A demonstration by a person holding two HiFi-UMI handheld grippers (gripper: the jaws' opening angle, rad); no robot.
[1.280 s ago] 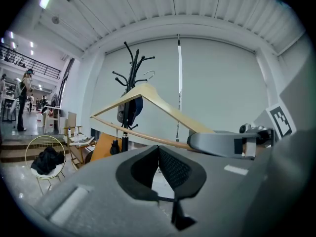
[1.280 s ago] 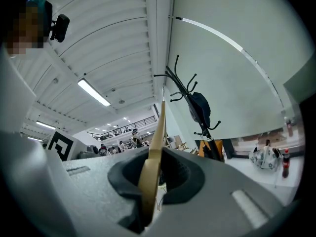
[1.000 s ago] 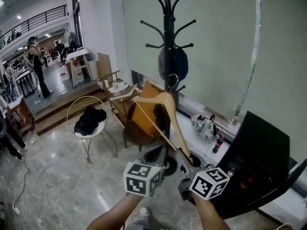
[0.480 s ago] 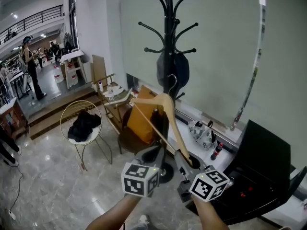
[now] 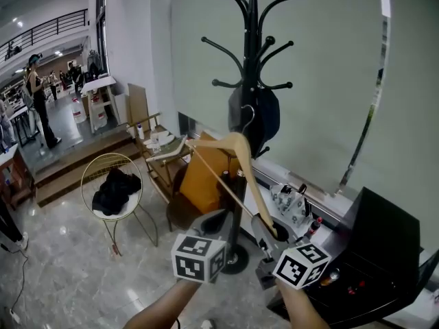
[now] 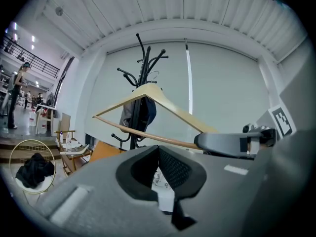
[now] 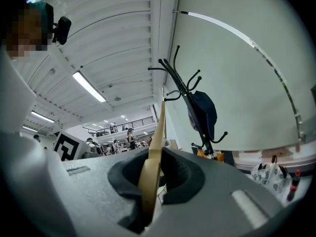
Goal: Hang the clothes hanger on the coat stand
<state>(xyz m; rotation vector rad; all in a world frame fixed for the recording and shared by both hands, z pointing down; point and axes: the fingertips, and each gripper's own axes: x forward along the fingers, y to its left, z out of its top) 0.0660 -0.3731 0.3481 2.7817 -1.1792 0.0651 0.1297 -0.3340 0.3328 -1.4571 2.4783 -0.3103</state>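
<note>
The black coat stand (image 5: 252, 81) rises at the middle of the head view, with a dark bag (image 5: 255, 112) on one of its lower pegs. A pale wooden hanger (image 5: 236, 149) with a metal hook (image 5: 245, 118) is held up just in front of that bag. My right gripper (image 5: 265, 230) is shut on the hanger's lower right end; in the right gripper view the hanger (image 7: 156, 132) runs up between the jaws of the right gripper (image 7: 154, 158) towards the stand (image 7: 186, 95). My left gripper (image 5: 214, 219) is shut and empty beside it, below the hanger's bar (image 6: 148, 135).
A gold wire chair (image 5: 110, 194) with a black garment on it stands at the left. A wooden chair with an orange cushion (image 5: 202, 173) is behind the stand. A black cabinet (image 5: 384, 232), a bottle (image 5: 315, 225) and a patterned bag (image 5: 291, 201) are at the right. People stand far left.
The hanger and both grippers have edged up and slightly nearer the stand. The right gripper's hold on the hanger is unchanged.
</note>
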